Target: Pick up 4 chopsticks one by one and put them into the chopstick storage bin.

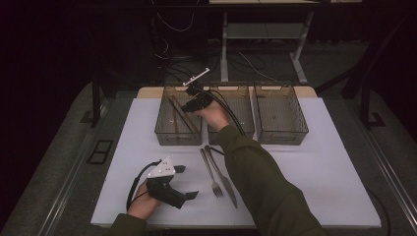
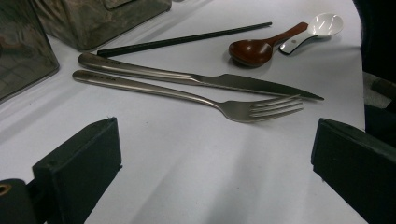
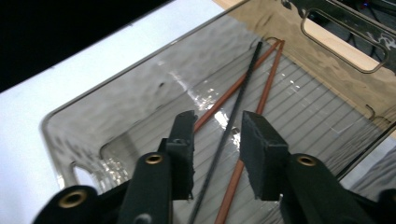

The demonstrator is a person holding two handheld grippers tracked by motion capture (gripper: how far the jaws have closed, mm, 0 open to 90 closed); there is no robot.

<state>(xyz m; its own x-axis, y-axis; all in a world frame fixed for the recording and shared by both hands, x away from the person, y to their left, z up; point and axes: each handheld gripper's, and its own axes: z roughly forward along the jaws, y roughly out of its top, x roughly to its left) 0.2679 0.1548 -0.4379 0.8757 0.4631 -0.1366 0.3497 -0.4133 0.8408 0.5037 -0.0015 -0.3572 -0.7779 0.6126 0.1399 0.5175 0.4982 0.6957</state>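
Your black chopstick (image 3: 229, 130) lies flat in the left bin (image 3: 93, 116), between two brown chopsticks (image 3: 261, 93).

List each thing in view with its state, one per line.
Left gripper: open, holding nothing, resting low on the table.
Right gripper: open over the left bin.
Left bin: holds two brown chopsticks and one black chopstick.
Middle bin: contents unclear.
Right bin: looks empty.
Fork: flat on table.
Knife: flat beside fork.
Black chopstick on table: loose.
Brown spoon: bowl up.
White spoon: bowl up.
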